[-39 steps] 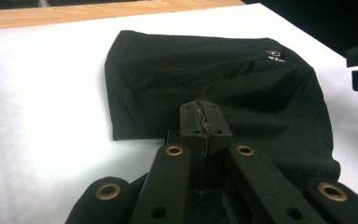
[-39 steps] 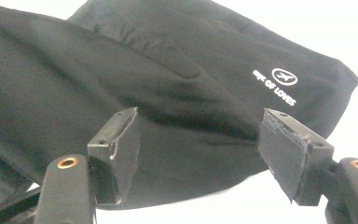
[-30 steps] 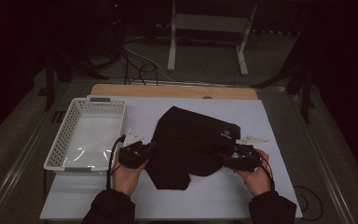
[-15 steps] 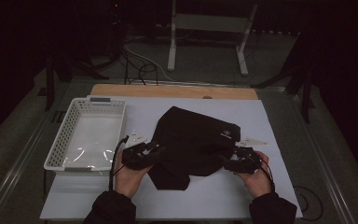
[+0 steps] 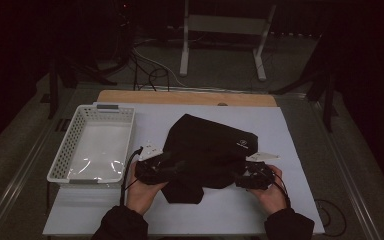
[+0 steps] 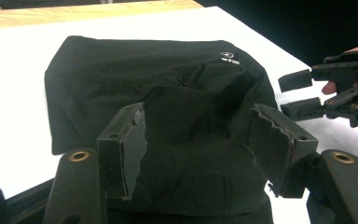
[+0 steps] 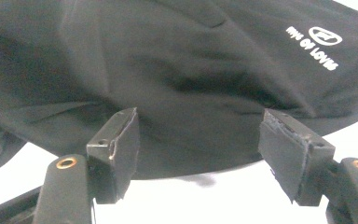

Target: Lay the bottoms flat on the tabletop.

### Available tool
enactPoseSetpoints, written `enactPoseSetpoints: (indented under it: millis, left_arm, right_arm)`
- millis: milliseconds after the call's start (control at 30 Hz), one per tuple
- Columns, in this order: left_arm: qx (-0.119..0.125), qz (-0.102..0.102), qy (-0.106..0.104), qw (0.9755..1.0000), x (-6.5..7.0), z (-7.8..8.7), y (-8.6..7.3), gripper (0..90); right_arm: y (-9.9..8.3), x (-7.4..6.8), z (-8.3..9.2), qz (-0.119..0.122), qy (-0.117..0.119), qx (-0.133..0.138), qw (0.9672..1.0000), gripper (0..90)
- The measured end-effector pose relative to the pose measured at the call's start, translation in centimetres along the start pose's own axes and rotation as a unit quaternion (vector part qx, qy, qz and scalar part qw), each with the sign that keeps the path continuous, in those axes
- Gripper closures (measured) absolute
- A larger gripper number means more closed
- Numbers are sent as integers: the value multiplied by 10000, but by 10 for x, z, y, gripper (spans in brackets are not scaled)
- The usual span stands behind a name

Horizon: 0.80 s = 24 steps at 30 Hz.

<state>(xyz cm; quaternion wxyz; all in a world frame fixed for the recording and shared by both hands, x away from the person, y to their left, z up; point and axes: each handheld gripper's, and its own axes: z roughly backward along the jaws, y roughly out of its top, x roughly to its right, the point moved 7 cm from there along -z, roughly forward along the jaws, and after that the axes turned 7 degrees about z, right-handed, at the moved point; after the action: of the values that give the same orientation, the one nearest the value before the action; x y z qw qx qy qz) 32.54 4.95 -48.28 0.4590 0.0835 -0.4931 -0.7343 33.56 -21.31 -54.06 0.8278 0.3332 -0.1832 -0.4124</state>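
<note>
We are folding a black garment (image 5: 207,150) that lies in the middle of the white surface (image 5: 290,210), just right of the empty white basket (image 5: 92,150). The left gripper (image 6: 196,149) sits over a raised fold at the garment's near left edge; its fingers (image 6: 121,154) stand apart with cloth between them, not pressed on it. The right gripper (image 7: 200,154) waits at the near right hem, fingers (image 7: 286,149) apart on either side of the edge, gripping nothing.

To do this step well, we judge that both grippers should close on one layer of the hem at matching points, then lift evenly so the cloth does not bunch; the left should draw clear of the loose fold before it grips again.

Compared with a second ago, the left fingers have just been opening and have let go of the fold they pinched. The right gripper looks unchanged, and the garment keeps its place
</note>
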Motion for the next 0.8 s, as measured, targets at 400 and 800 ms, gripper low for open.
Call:
enactPoseSetpoints:
  millis: [400,800]
  left_arm:
    - [4,-75,-104,9999,7,0,1,371]
    - [-22,-90,-179,9998,12,-1,-1,365]
  right_arm:
    - [-11,6,-13,25,-275,-297,9992,291]
    - [-15,10,-21,-67,-431,-498,9978,318]
